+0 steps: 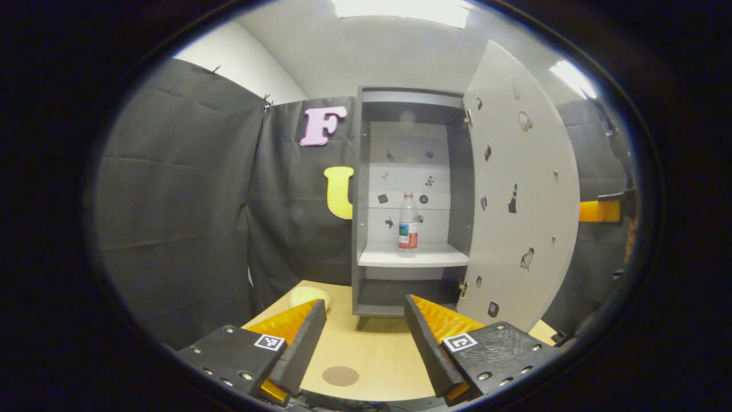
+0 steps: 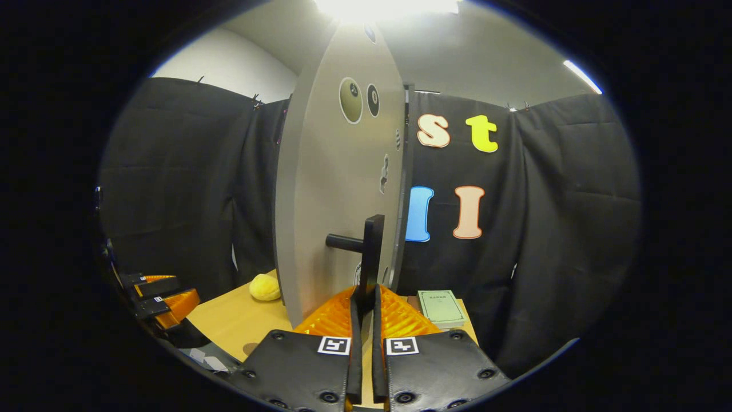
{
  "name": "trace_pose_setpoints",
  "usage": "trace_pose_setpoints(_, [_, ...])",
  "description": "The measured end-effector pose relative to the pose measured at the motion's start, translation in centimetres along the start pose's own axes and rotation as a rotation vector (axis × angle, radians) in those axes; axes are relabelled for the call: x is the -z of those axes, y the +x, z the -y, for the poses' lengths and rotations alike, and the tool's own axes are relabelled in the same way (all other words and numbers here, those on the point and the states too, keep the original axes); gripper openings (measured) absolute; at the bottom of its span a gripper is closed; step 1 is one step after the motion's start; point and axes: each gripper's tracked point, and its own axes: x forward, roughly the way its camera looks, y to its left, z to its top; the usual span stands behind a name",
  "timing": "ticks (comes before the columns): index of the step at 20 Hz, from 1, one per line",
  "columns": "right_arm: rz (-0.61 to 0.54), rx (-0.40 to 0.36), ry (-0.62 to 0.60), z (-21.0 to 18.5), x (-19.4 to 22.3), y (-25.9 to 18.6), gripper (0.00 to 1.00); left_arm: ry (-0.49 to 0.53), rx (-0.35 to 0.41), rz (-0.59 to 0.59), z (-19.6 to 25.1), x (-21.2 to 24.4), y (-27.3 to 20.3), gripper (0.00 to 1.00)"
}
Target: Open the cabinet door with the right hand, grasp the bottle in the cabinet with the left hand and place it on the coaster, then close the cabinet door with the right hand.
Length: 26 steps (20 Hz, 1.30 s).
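Note:
A clear bottle with a red label stands upright on the white shelf of the grey cabinet, whose door is swung open to the right. My left gripper is open, low over the table, well short of the cabinet. A round brown coaster lies on the table between its fingers. In the right gripper view my right gripper is shut on the black door handle of the open door. The left gripper appears at the far left.
A wooden table carries the cabinet. A yellow sponge-like lump lies at the table's left rear. A green book rests on the table right of the door. Black cloth walls surround the booth.

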Motion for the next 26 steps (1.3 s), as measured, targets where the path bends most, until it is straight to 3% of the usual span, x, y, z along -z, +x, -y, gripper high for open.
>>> trace_pose_setpoints(3, [0.019, 0.022, -0.021, 2.4, 0.1, 0.0, 0.08, 0.025, -0.015, 0.001, 1.1, -0.1, -1.3, 0.82])
trace_pose_setpoints(5, [0.035, -0.056, 0.040, 1.3, 0.0, 0.3, 0.05, 0.027, -0.022, -0.004, 1.9, 0.1, -1.5, 0.82])
trace_pose_setpoints(7, [0.045, -0.077, 0.057, 0.8, -0.3, 0.3, 0.08, 0.022, -0.016, -0.022, 2.9, 0.6, -1.4, 0.82])
trace_pose_setpoints(10, [0.060, -0.029, 0.032, 1.9, -0.4, -0.2, 0.04, 0.025, 0.029, -0.014, 4.3, 0.2, -0.7, 0.83])
trace_pose_setpoints(11, [0.056, -0.025, 0.057, 1.7, -0.1, 0.3, 0.08, 0.030, 0.048, -0.010, 4.5, 0.0, -0.3, 0.82])
trace_pose_setpoints(14, [0.059, 0.006, 0.124, 1.7, 0.3, 0.4, 0.05, 0.046, 0.099, -0.005, 4.1, -0.3, 1.2, 0.82])
trace_pose_setpoints(17, [0.077, 0.052, 0.095, 2.0, 0.0, 0.0, 0.07, 0.057, 0.133, 0.014, 2.7, -0.9, 2.2, 0.82])
trace_pose_setpoints(19, [0.079, 0.105, 0.064, 2.7, 0.1, -0.1, 0.04, 0.037, 0.157, 0.010, 1.9, -0.6, 3.0, 0.82])
trace_pose_setpoints(21, [0.082, 0.142, 0.029, 3.1, 0.2, -0.9, 0.16, 0.013, 0.179, 0.006, 0.9, -0.3, 4.0, 0.83])
trace_pose_setpoints(22, [0.083, 0.172, 0.013, 3.4, 0.5, -1.7, 0.16, 0.005, 0.186, 0.001, 0.5, -0.2, 4.5, 0.83])
trace_pose_setpoints(26, [0.053, 0.218, 0.064, 2.1, 1.9, -4.0, 0.43, -0.012, 0.229, -0.003, -0.7, 0.1, 6.1, 0.83])
